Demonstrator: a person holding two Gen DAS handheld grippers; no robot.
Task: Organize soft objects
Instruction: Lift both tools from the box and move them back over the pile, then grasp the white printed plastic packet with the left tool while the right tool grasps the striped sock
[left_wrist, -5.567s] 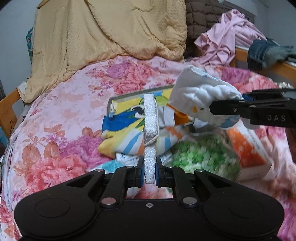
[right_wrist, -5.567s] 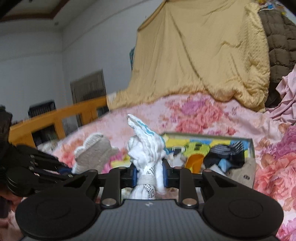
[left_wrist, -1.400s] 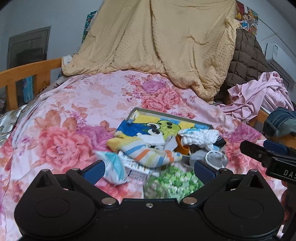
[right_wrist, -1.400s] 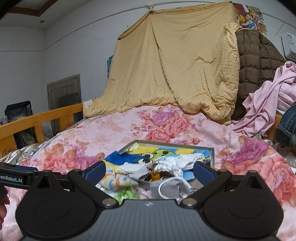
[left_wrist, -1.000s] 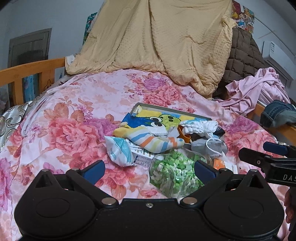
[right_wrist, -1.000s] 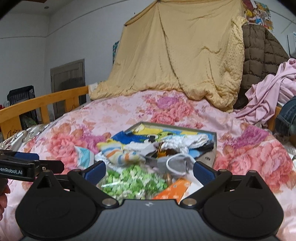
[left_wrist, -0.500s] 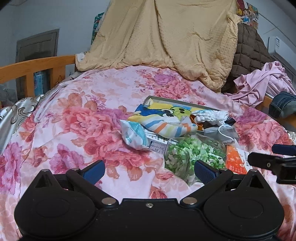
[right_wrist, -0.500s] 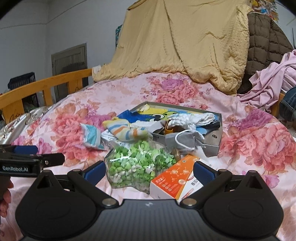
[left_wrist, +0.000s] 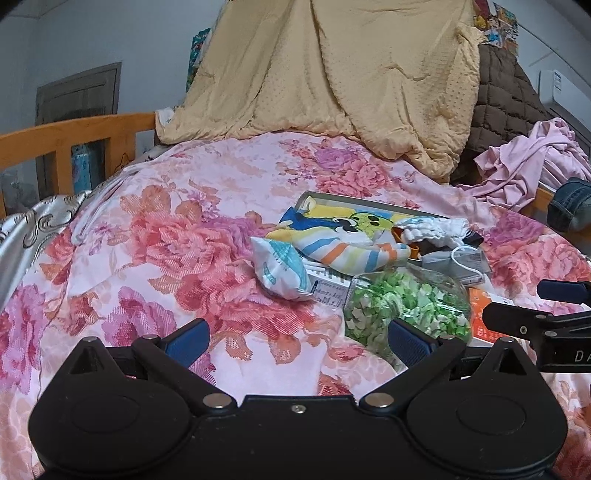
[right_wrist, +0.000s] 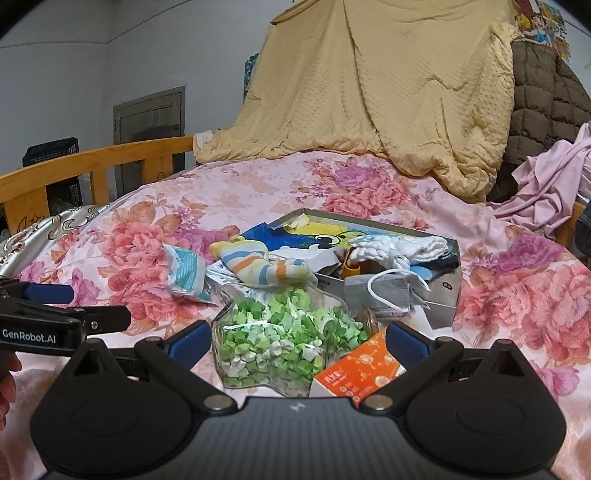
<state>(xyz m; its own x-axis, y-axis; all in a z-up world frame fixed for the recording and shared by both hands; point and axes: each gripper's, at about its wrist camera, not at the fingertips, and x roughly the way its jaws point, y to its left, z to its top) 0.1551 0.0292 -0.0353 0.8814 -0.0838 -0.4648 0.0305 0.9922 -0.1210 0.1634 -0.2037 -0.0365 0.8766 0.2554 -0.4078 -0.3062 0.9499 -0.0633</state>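
Both tongs, left and right, farther back from the tin, released; "GenRobot.AI" on left

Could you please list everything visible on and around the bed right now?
tin box: one, grey, middle of the bed, holding clothes
striped sock: one, yellow, blue and orange, draped over the box's near edge
white sock: one, in the box
face mask: one, grey, hanging over the box front
small packet: one, white and teal, left of the box
star jar: one, clear, filled with green paper stars
carton: one, orange, right of the jar
blanket: one, yellow, hung behind
left tongs: open, empty
right tongs: open, empty
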